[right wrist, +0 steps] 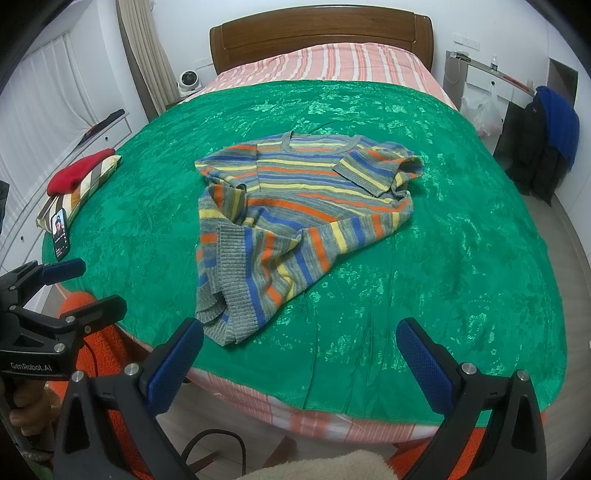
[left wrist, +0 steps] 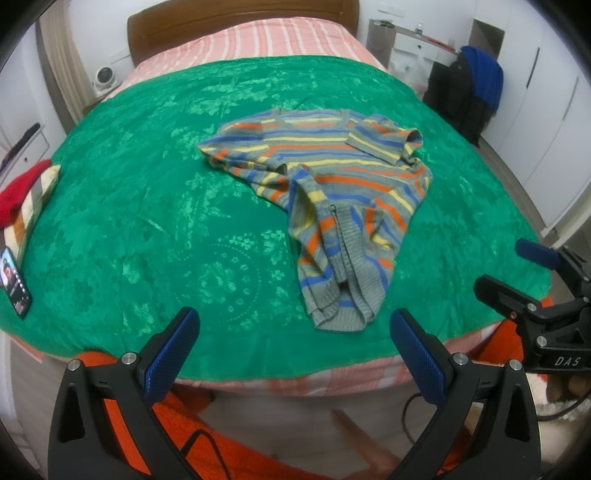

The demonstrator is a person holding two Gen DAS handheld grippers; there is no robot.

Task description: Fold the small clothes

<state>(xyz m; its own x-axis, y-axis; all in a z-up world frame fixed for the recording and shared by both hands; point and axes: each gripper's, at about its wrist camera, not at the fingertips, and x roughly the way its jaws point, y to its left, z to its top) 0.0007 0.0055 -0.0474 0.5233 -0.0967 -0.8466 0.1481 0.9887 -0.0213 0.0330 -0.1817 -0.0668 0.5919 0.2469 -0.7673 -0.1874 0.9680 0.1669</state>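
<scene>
A small striped knit sweater (left wrist: pixel 325 192), grey with orange, yellow and blue bands, lies crumpled on the green bedspread (left wrist: pixel 147 206). Its neck points to the headboard and its hem is bunched toward me. It also shows in the right wrist view (right wrist: pixel 295 210). My left gripper (left wrist: pixel 294 328) is open and empty, held above the bed's near edge just short of the hem. My right gripper (right wrist: pixel 300 341) is open and empty, also just short of the hem. The right gripper shows at the right of the left wrist view (left wrist: pixel 517 273), and the left gripper shows at the left of the right wrist view (right wrist: pixel 85 284).
A phone (right wrist: pixel 61 233) with a lit screen lies at the bed's left edge. Next to it are a red garment (right wrist: pixel 79 171) and a striped folded cloth (right wrist: pixel 92 181). A chair draped with dark and blue clothes (right wrist: pixel 546 140) stands at the right. A wooden headboard (right wrist: pixel 321 33) is at the back.
</scene>
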